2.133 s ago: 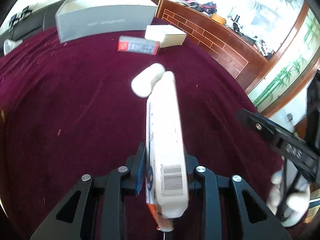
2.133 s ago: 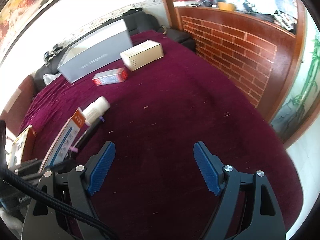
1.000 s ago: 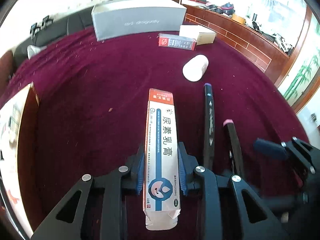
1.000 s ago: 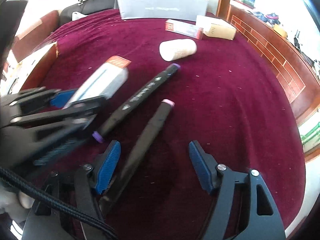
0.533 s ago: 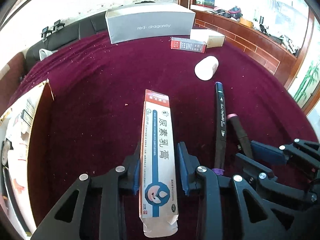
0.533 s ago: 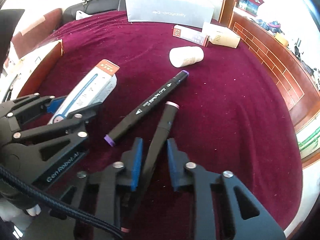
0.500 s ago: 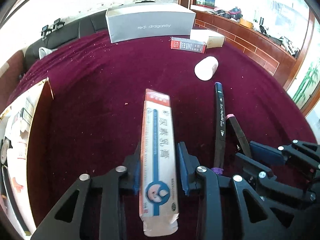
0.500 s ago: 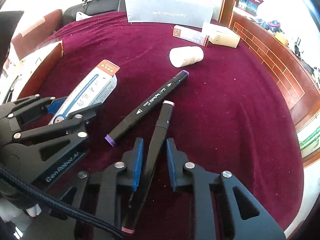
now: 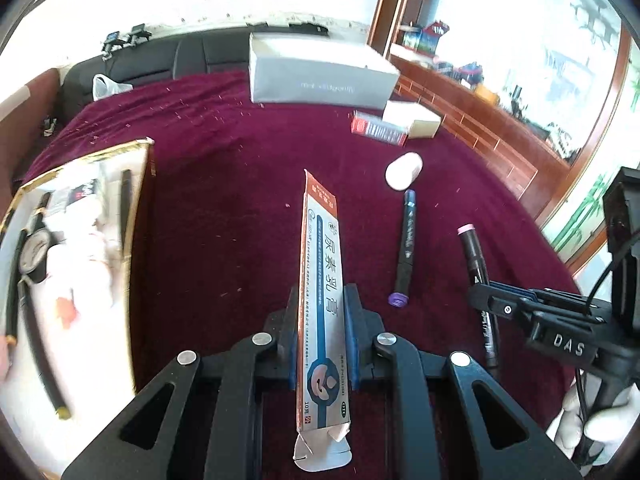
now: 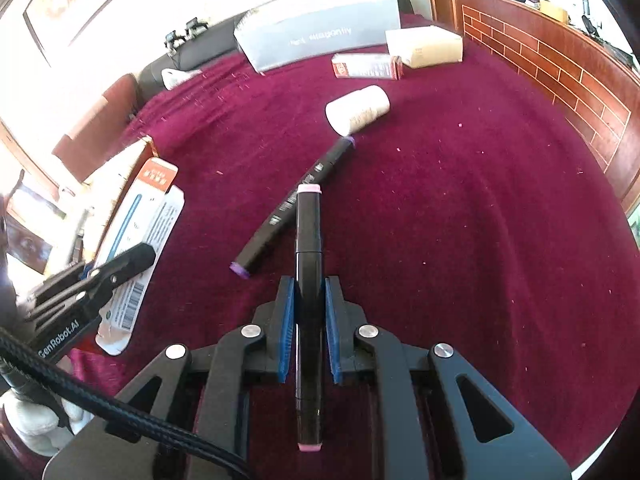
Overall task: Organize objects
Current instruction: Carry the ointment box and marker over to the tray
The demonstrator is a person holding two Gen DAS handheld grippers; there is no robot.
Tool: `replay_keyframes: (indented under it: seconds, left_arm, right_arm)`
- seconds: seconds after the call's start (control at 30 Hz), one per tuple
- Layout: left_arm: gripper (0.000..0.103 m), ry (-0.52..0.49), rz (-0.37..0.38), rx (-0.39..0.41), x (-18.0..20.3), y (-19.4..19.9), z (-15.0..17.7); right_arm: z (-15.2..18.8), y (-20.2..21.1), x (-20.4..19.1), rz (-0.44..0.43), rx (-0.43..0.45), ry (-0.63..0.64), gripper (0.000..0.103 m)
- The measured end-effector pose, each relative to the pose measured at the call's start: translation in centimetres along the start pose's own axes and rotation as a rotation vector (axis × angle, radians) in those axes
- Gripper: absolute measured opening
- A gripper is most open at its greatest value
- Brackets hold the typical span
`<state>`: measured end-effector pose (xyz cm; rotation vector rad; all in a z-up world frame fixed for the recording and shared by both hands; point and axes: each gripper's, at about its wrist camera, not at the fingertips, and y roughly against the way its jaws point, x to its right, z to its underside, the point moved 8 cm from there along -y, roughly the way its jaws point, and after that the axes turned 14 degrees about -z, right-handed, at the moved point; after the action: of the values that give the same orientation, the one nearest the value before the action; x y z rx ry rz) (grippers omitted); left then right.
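Note:
My left gripper is shut on a long white and orange ointment box, held above the maroon cloth; it also shows in the right wrist view. My right gripper is shut on a black marker with pink ends, lifted off the cloth; it also shows in the left wrist view. A second black marker with purple ends lies on the cloth, also seen in the left wrist view. An open tray box with several items stands at the left.
A white bottle lies on its side beyond the purple marker. A red and white carton, a tan box and a large grey box sit at the back. A brick-patterned wooden counter runs along the right.
My right gripper has lifted the pink-ended marker off the cloth. My left gripper has raised the ointment box and turned left, bringing the open tray box more into view.

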<state>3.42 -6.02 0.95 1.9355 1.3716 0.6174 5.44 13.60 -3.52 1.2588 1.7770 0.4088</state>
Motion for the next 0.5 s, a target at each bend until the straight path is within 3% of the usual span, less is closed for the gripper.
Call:
replay_keyframes:
  seconds: [0.17, 0.5]
  left_arm:
    - [0.015, 0.039, -0.023, 0.084, -2.3, 4.1, 0.0]
    - [0.015, 0.172, -0.168, 0.204, -11.0, 10.1, -0.2]
  right_arm:
    - [-0.8, 2.1, -3.5, -0.048, 0.053, 0.059, 0.012]
    - [-2.5, 2.9, -13.8, -0.18, 0.08, 0.242, 0.013]
